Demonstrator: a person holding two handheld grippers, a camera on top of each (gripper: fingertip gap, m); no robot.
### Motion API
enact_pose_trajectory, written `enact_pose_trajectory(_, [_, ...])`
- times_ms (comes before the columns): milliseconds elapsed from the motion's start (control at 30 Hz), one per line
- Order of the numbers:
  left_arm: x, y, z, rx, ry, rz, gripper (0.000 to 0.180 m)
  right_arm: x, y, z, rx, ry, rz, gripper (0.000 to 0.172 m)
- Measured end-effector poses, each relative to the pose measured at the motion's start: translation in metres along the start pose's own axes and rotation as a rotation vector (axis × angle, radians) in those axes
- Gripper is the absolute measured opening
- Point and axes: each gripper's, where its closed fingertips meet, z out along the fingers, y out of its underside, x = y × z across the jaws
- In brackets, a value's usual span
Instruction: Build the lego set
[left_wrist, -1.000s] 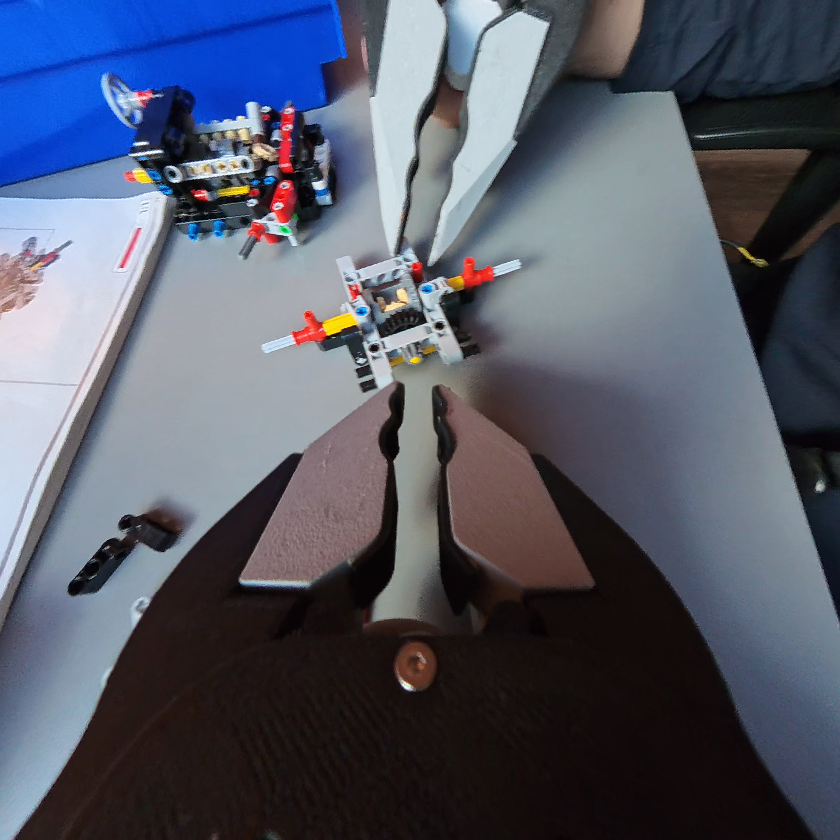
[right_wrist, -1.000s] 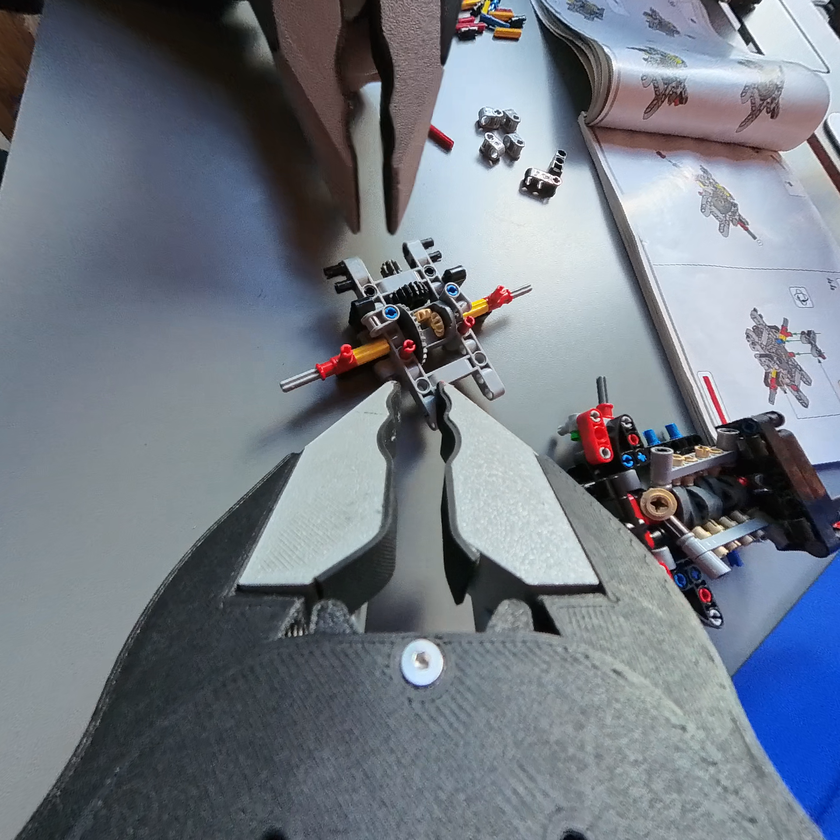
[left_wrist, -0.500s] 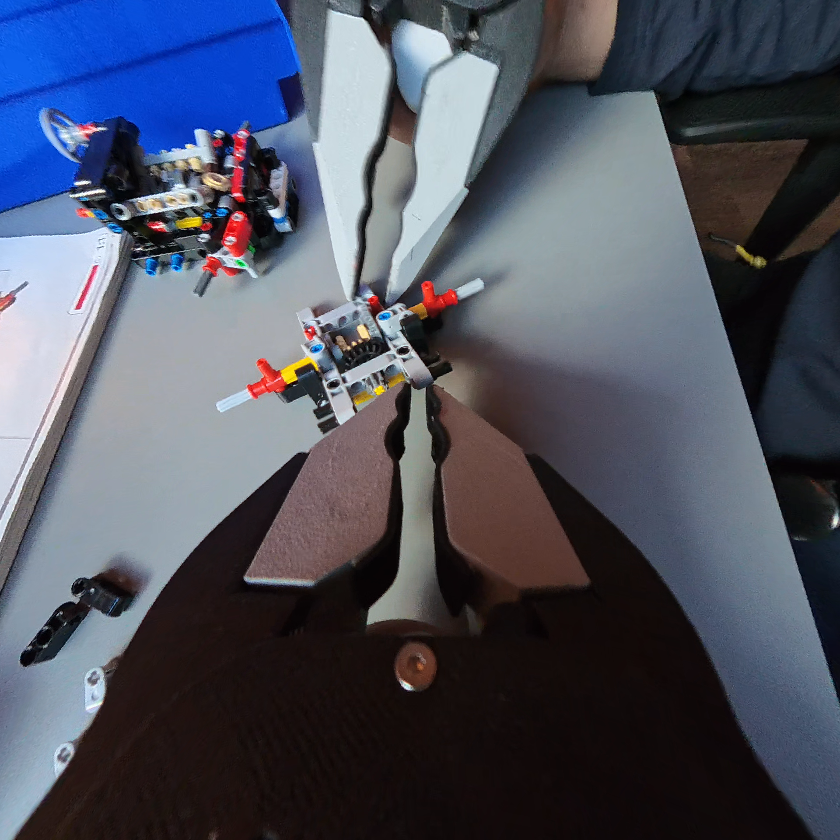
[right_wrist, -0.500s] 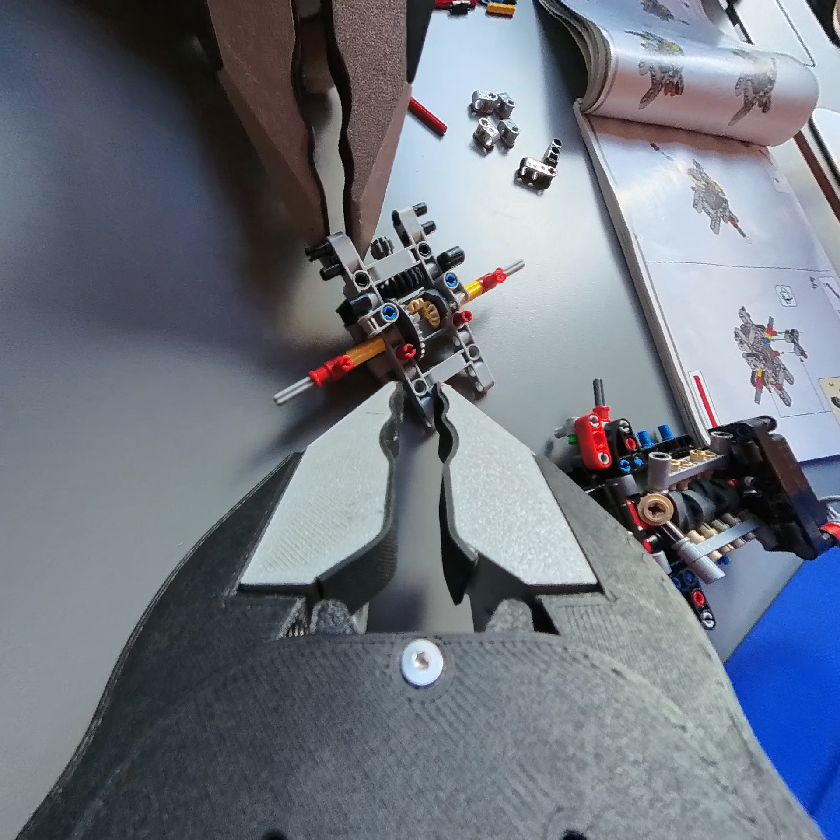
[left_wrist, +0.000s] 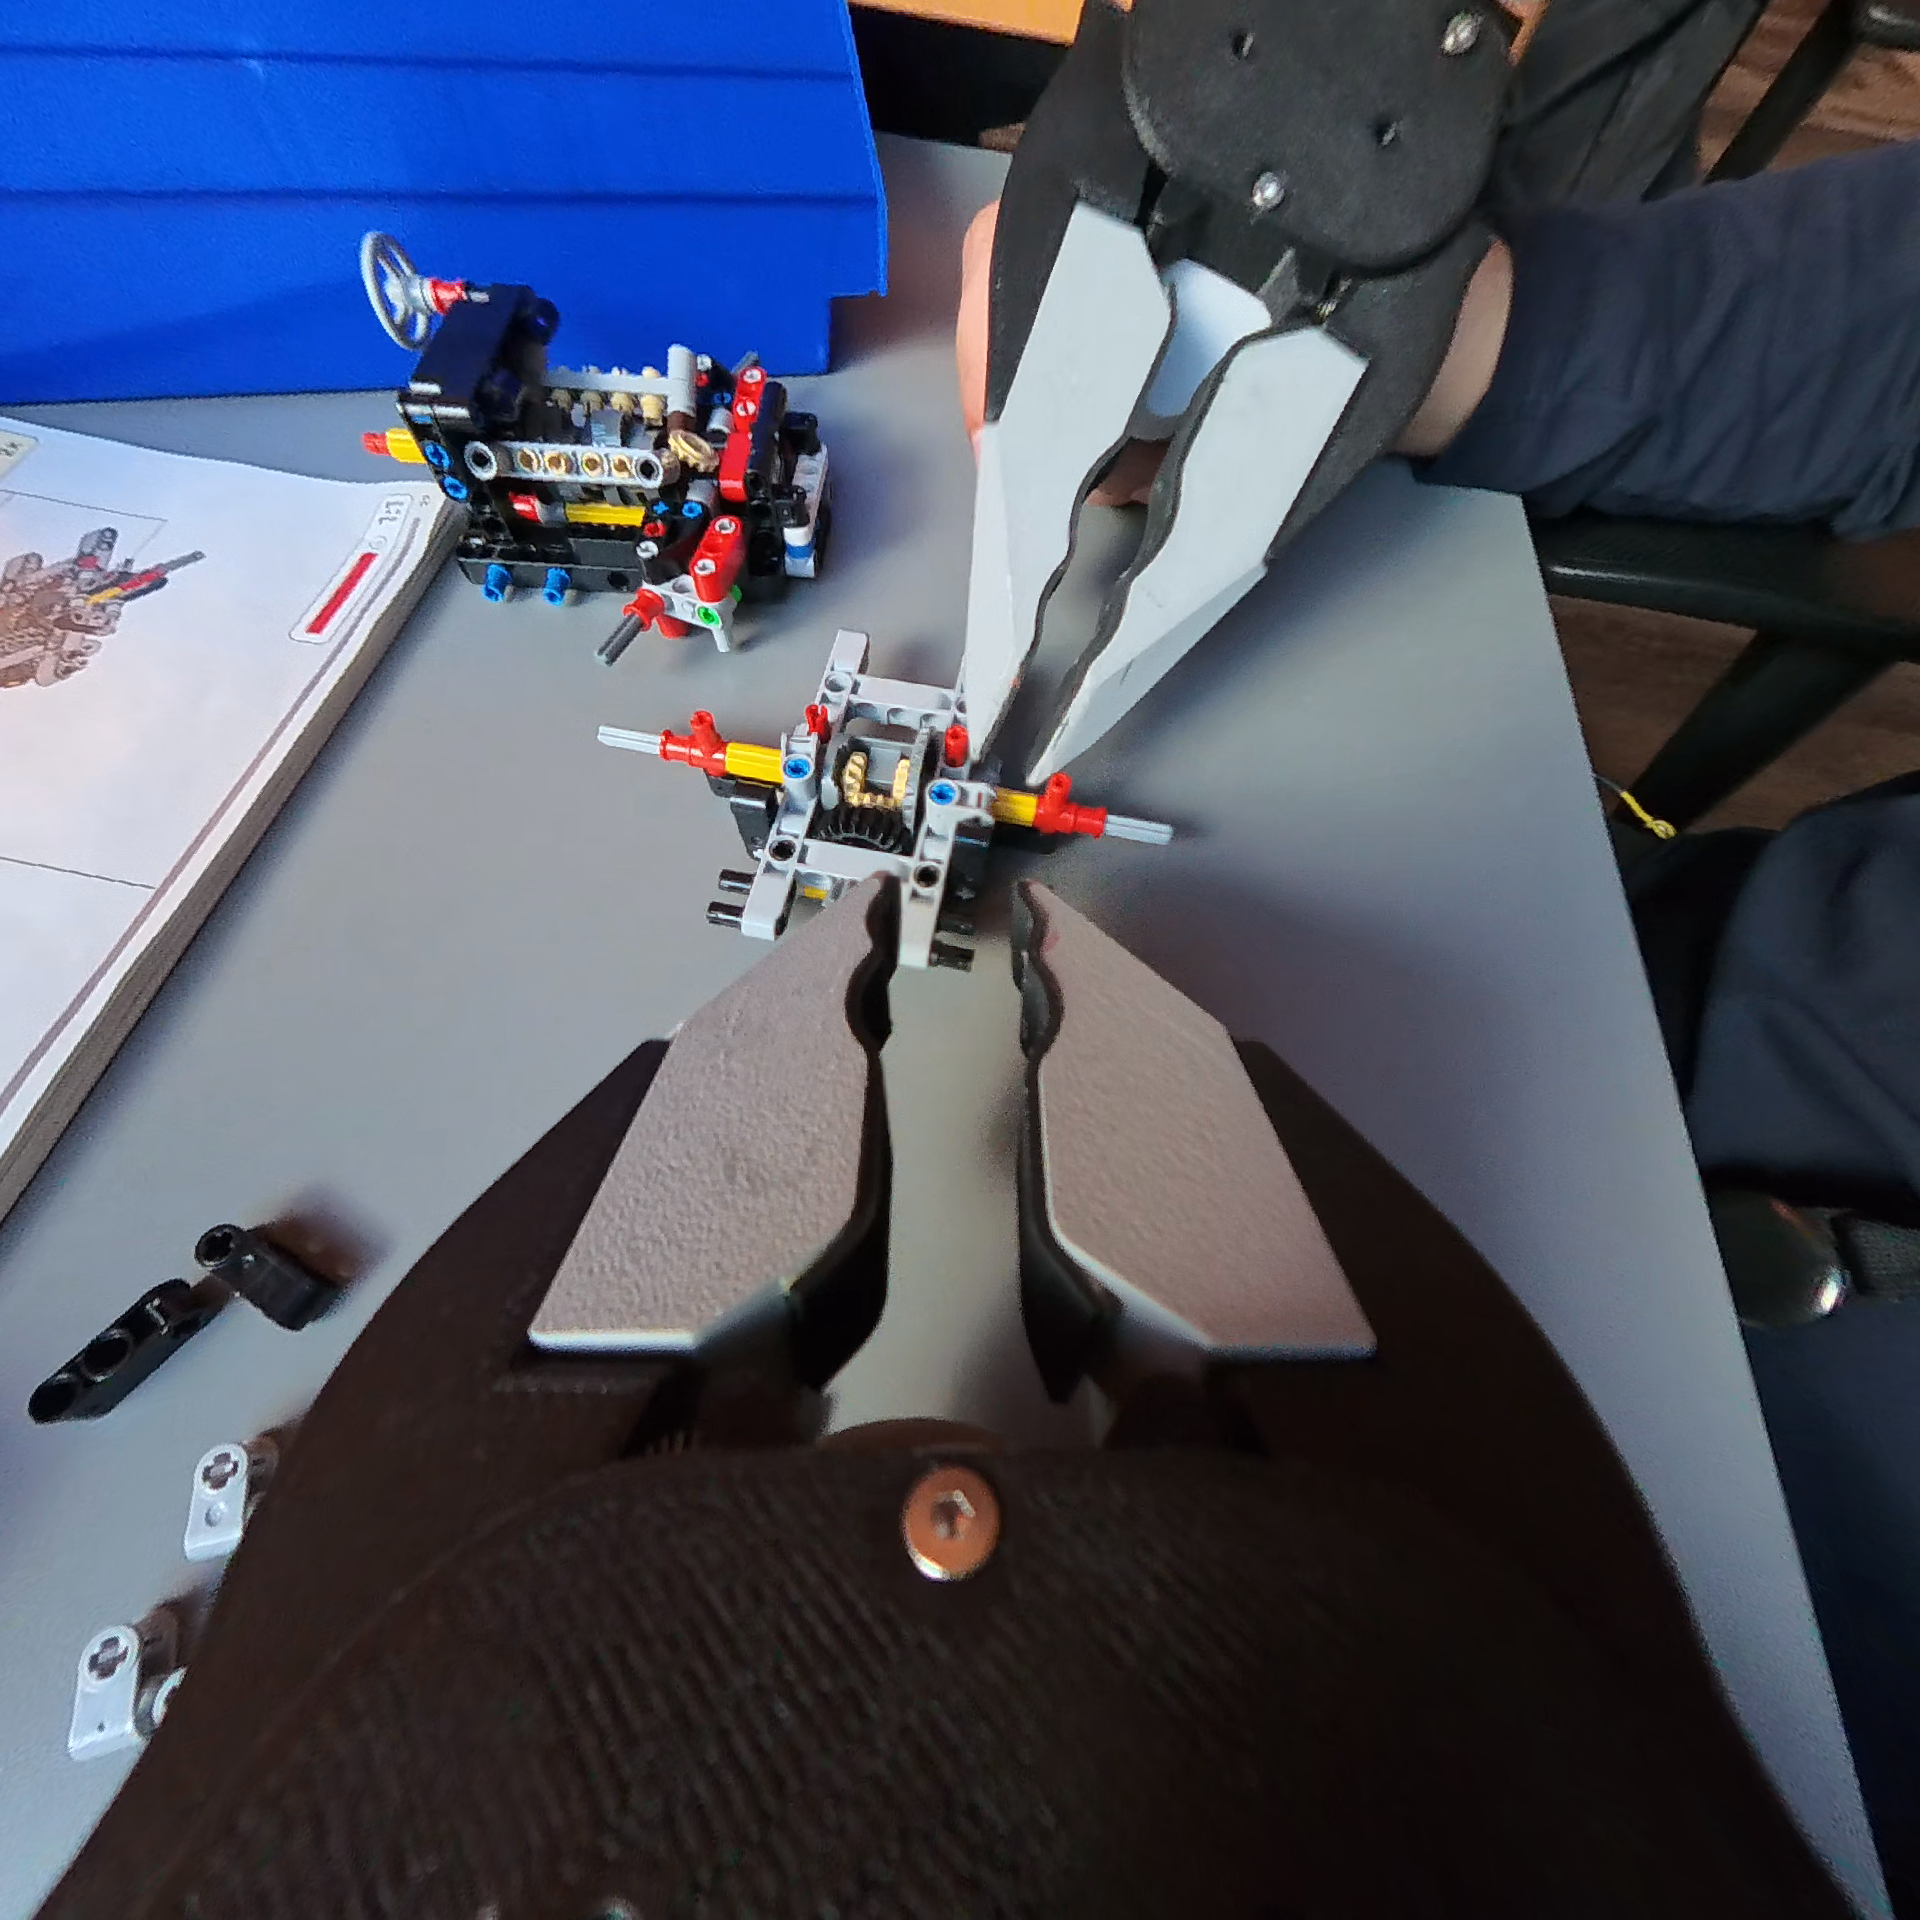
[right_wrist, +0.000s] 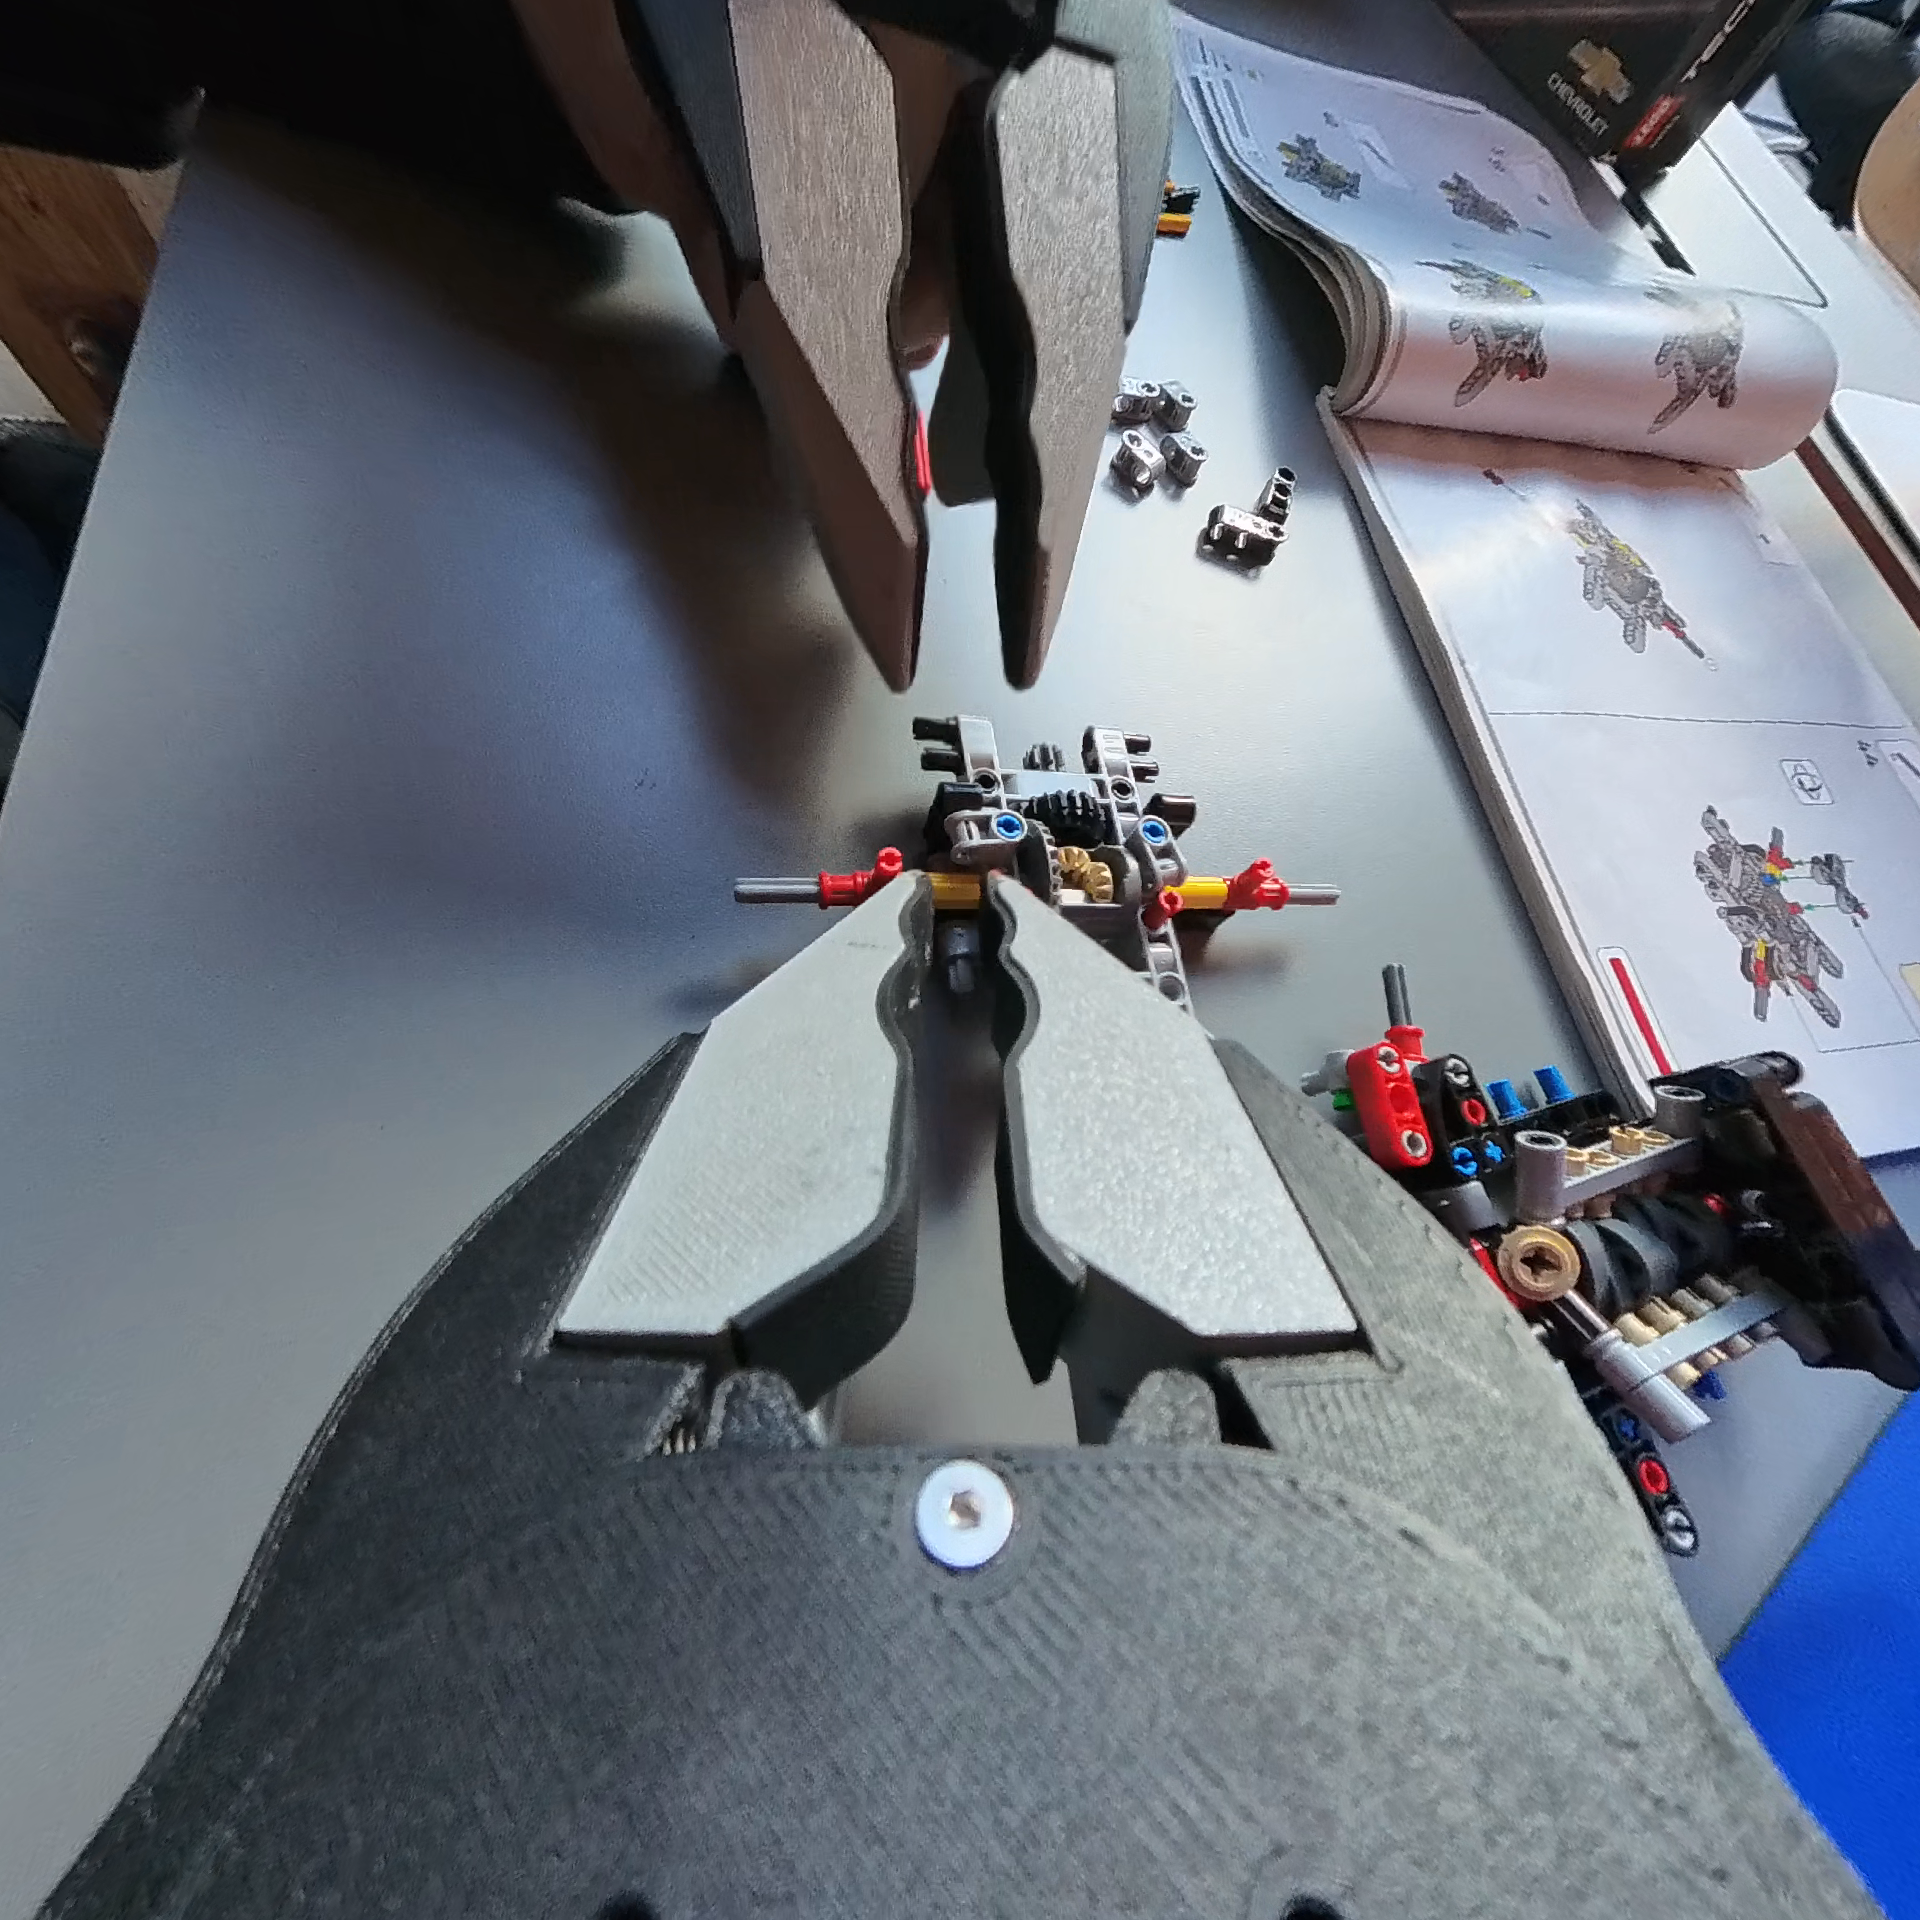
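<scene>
While its brown fingers stand clearly apart, the left gripper (left_wrist: 951, 904) hovers at the near edge of the small gear assembly (left_wrist: 862, 800). One grey arm of that frame pokes into the gap close to one fingertip, and the right wrist view shows both brown tips clear of the assembly. On the far side of the assembly, the right gripper (right_wrist: 954, 883) comes in with its grey fingers nearly together. They straddle the yellow sleeve on one end of the axle, with a black pin between them. Whether the pads press on anything I cannot tell. The assembly itself lies flat on the grey table (left_wrist: 416, 987); it is a grey frame with black and tan gears, and its axle carries red connectors at both ends. Near the assembly sits a larger black, red and grey build (left_wrist: 613, 488), and past that a blue bin (left_wrist: 416, 156). An open instruction booklet (left_wrist: 156, 707) lies well to one side of the assembly. Between the booklet and the left gripper's body are two black connector pieces (left_wrist: 177, 1309) and some small light grey pieces (left_wrist: 213, 1496). A dark blue sleeve (left_wrist: 1714, 343) rests at the table edge behind the right gripper.
</scene>
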Motion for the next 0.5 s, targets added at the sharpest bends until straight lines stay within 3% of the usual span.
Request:
enact_pose_trajectory(200, [-0.005,0.027,0.019,-0.215,-0.031,-0.011,0.020,0.004,-0.004,-0.004,0.037,-0.003,0.038,0.006])
enact_pose_trajectory(500, [-0.013,0.021,0.008,-0.148,0.051,-0.155,0.015,0.007,-0.011,-0.011,0.094,0.033,0.036,0.005])
